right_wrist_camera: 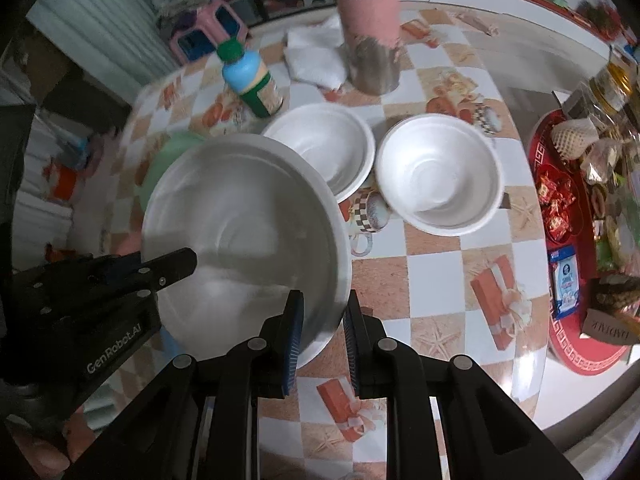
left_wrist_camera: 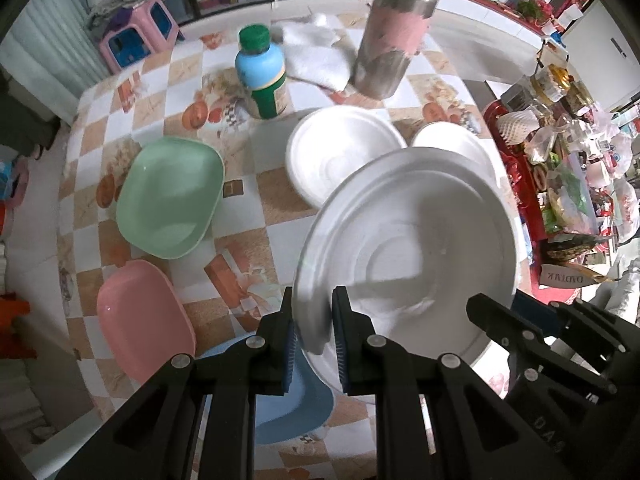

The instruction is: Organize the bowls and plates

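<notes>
A white foam bowl (left_wrist_camera: 408, 256) is held above the table between both grippers. My left gripper (left_wrist_camera: 314, 320) is shut on its left rim. My right gripper (right_wrist_camera: 322, 320) is shut on its right rim; the same bowl (right_wrist_camera: 244, 216) fills the middle of the right wrist view. Two more white foam bowls (right_wrist_camera: 324, 148) (right_wrist_camera: 440, 172) rest on the table beyond it. A green plate (left_wrist_camera: 170, 196), a pink plate (left_wrist_camera: 140, 320) and a blue plate (left_wrist_camera: 288, 400) lie to the left; the blue one is partly hidden under my left gripper.
A green-capped bottle (left_wrist_camera: 262, 76), a white cloth (left_wrist_camera: 316, 48) and a tall pink and silver flask (left_wrist_camera: 396, 28) stand at the far side of the checked tablecloth (right_wrist_camera: 440, 280). A red tray of snacks (right_wrist_camera: 560, 208) sits off the right edge.
</notes>
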`<action>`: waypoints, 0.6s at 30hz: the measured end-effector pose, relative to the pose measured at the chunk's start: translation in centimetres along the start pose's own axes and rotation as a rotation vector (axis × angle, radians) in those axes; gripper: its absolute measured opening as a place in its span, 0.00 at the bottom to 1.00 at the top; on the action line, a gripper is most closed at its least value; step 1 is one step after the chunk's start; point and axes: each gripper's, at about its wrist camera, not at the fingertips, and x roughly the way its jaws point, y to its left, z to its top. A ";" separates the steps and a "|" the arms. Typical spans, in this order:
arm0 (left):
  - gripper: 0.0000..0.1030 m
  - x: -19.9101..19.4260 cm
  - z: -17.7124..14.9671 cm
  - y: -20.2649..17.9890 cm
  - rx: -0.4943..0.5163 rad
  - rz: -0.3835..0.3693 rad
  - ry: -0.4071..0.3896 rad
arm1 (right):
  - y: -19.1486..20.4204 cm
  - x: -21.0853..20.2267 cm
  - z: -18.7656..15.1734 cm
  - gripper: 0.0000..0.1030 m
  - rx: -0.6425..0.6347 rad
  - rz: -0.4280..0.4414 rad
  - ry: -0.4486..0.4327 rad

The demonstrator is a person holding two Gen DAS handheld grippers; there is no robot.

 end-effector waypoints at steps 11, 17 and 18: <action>0.18 -2.7 0.7 -3.7 0.041 0.029 -0.042 | -1.9 -4.7 -0.1 0.21 -0.007 -0.010 -0.084; 0.19 -4.1 1.7 -5.0 0.059 0.034 -0.071 | -3.2 -6.6 0.5 0.21 0.007 -0.006 -0.121; 0.19 -4.3 1.9 -5.1 0.061 0.034 -0.074 | -3.4 -6.8 0.6 0.21 0.010 -0.005 -0.127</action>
